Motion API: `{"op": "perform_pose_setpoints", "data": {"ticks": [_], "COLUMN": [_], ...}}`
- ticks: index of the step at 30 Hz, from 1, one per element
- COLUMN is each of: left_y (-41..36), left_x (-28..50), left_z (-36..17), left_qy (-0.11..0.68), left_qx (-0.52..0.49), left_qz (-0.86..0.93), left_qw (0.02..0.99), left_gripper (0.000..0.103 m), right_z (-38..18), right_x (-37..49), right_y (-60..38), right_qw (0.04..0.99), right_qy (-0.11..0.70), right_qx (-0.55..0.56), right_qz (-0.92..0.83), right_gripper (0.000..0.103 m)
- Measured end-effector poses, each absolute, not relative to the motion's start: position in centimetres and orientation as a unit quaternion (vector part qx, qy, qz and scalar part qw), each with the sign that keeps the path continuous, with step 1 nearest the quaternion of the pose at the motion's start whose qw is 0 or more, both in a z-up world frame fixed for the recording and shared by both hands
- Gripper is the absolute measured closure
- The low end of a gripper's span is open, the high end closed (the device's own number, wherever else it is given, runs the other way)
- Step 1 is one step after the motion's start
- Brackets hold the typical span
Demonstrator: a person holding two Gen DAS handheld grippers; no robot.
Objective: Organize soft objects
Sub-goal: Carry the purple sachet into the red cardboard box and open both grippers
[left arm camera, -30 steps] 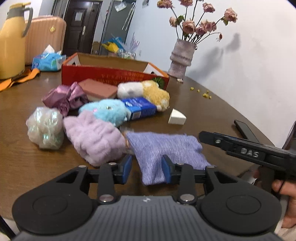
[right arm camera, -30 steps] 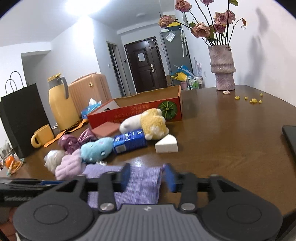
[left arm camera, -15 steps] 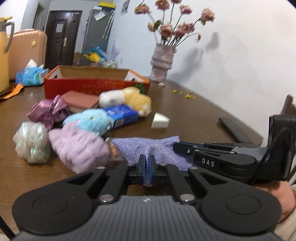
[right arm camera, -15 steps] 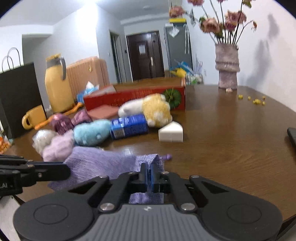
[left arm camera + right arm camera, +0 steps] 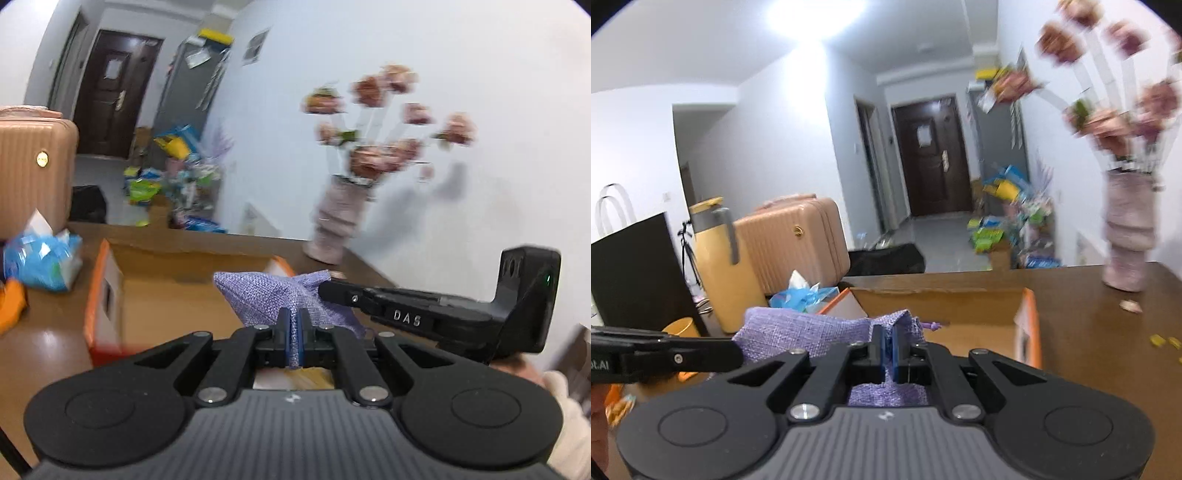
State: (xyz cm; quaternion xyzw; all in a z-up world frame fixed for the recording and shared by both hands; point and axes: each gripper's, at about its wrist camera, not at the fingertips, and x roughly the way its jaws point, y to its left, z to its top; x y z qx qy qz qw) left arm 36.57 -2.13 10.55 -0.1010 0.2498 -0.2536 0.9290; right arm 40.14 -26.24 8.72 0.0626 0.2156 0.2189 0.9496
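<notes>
The left gripper (image 5: 294, 332) and right gripper (image 5: 888, 343) are each clamped on one end of the purple cloth (image 5: 266, 295), which hangs off the table between them, just before the open cardboard box (image 5: 945, 306). The step in hand appears to be carrying. Next: clear the near box wall, lower, release together. The box interior looks unobstructed; a vase (image 5: 1126, 236) stands well right.

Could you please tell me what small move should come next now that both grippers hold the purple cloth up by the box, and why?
Probably carry it a little forward and lower it into the open cardboard box with orange sides. The left hand-held gripper and right hand-held gripper are both shut on the purple woven cloth, which hangs in front of the box's opening, not yet inside.
</notes>
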Motion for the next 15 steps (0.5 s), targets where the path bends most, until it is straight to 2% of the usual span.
{"op": "perform_pose_setpoints", "data": {"ticks": [3, 7, 8, 9, 12, 14, 15], "left_y": [-0.9, -0.3, -0.3, -0.4, 0.3, 1.0, 1.3], "left_x": [45.3, 54.8, 56.5, 58.0, 59.6, 59.6, 59.4], "left_z": [10.3, 6.1, 5.0, 3.9, 2.7, 2.9, 3.1], "left_qy": [0.28, 0.338, 0.349, 0.358, 0.354, 0.353, 0.351], "left_qx": [-0.079, -0.036, -0.027, -0.01, -0.003, -0.015, -0.017], "left_qz": [-0.214, -0.189, -0.163, -0.139, -0.115, -0.124, -0.127], "left_qw": [0.932, 0.921, 0.922, 0.923, 0.928, 0.927, 0.928], "left_gripper": [0.099, 0.098, 0.091, 0.077, 0.07, 0.065, 0.062], "right_z": [8.7, 5.5, 4.4, 3.3, 0.5, 0.1, 0.4], "right_x": [48.9, 59.0, 61.1, 62.9, 65.8, 66.0, 65.5], "right_y": [-23.3, -18.9, -17.8, -16.8, -14.2, -13.9, -14.0], "right_qw": [0.941, 0.93, 0.928, 0.924, 0.907, 0.904, 0.908], "right_qy": [0.257, 0.321, 0.334, 0.35, 0.397, 0.4, 0.391], "right_qx": [0.061, 0.062, 0.055, 0.048, 0.032, 0.034, 0.035], "right_qz": [0.21, 0.169, 0.156, 0.145, 0.134, 0.145, 0.147], "right_gripper": [0.1, 0.1, 0.098, 0.096, 0.09, 0.09, 0.086]}}
